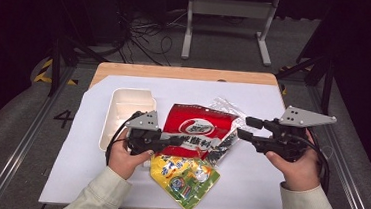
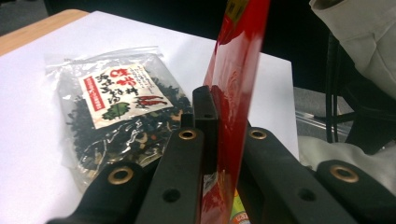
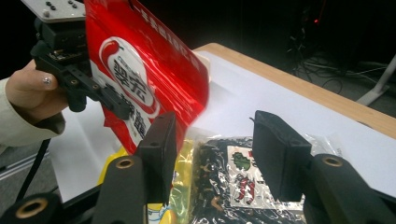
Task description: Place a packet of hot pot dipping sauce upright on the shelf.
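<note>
Holding the red pouch (image 1: 199, 127) mid-worktop, clamped edge-on in my left tool (image 1: 174, 141); right tool (image 1: 242, 127), at three o'clock, gapes empty. Thin pinch: glossy film may slip, dropping onto the yellow packet (image 1: 185, 178).

A tray (image 1: 123, 110) lies at nine o'clock of the raised snack pouch (image 1: 199, 127); a dried-herb bag (image 1: 227, 138) at three, a candy bag (image 1: 185, 178) at six.

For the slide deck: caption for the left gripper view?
Left tool clamps a glossy red foil pouch upright; clear bag of dark dried spices lies on white paper.
</note>
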Demonstrator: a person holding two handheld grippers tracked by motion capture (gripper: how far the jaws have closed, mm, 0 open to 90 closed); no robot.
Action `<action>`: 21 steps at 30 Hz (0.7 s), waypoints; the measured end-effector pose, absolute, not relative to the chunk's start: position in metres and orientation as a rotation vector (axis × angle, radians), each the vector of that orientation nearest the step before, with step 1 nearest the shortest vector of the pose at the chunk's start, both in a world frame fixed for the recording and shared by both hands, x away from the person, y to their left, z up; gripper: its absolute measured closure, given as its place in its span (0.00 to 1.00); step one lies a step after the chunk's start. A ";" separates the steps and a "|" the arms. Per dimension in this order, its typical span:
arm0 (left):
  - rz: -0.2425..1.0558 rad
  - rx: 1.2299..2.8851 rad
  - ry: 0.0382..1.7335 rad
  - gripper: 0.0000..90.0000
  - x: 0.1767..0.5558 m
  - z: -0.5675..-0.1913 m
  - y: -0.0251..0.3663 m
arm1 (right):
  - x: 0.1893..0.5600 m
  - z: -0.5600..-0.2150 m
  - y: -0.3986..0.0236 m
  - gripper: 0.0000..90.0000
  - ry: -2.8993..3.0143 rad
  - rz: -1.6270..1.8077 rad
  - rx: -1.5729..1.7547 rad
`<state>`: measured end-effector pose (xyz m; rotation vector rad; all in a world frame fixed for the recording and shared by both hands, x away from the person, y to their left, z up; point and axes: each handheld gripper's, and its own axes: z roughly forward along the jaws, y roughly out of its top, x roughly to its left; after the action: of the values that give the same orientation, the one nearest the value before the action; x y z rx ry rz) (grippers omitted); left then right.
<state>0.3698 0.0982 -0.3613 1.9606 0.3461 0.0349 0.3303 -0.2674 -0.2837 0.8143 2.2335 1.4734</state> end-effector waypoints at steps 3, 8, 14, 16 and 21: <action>0.043 1.956 0.351 1.00 0.370 -0.360 0.101 | 0.331 -0.285 -0.268 0.55 2.238 1.461 0.822; 0.064 1.945 0.358 1.00 0.373 -0.356 0.107 | 0.332 -0.289 -0.269 0.55 2.240 1.449 0.832; 0.076 1.935 0.380 1.00 0.381 -0.349 0.118 | 0.334 -0.292 -0.274 0.55 2.234 1.444 0.856; 0.087 1.926 0.387 1.00 0.384 -0.346 0.121 | 0.335 -0.293 -0.276 0.55 2.232 1.439 0.868; 0.107 1.915 0.394 1.00 0.393 -0.336 0.129 | 0.339 -0.299 -0.281 0.55 2.228 1.414 0.900</action>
<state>0.3929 0.1294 -0.3363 1.9146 0.3941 0.1072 0.3387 -0.2812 -0.2985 0.9005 2.2279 1.4143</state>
